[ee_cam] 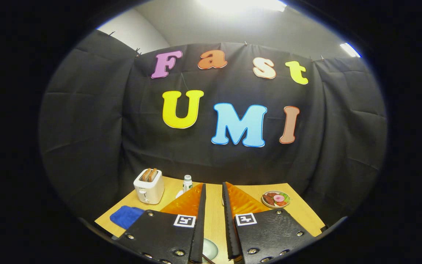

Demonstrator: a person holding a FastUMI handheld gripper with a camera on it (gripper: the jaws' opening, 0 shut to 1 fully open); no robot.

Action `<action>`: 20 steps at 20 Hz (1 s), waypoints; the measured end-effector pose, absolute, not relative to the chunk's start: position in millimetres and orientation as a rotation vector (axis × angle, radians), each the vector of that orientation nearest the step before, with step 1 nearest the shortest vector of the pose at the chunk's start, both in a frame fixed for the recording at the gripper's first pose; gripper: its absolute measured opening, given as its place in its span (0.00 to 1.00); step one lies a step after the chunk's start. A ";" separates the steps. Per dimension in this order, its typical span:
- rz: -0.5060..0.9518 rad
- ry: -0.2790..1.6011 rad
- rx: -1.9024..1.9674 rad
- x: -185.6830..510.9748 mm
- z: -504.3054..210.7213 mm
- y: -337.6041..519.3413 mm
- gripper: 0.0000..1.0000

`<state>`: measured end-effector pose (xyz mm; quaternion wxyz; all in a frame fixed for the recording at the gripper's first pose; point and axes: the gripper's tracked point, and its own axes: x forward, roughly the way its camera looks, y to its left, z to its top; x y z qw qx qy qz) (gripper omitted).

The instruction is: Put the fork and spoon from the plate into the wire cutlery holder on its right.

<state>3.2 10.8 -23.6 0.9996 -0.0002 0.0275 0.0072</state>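
My gripper (213, 184) is held high over the wooden table (214, 216), pointing at the back wall. Its fingers stand a narrow gap apart with nothing between them, so it is open. Low down between the finger bases I see the rim of a pale plate (211, 248). A thin utensil handle (208, 259) lies across it; I cannot tell whether it is the fork or the spoon. The finger bodies hide the rest of the plate.
A white toaster (148, 186) with two slices of toast stands at the back left, with a small white bottle (187, 182) beside it. A blue cloth (126, 215) lies at the front left. A small plate of food (276, 198) sits at the back right.
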 end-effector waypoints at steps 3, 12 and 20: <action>0.023 0.111 0.002 8.4 -45.8 12.6 0.26; 0.062 0.377 -0.017 19.5 -148.9 22.8 0.26; 0.079 0.682 -0.146 7.6 -256.9 25.5 0.48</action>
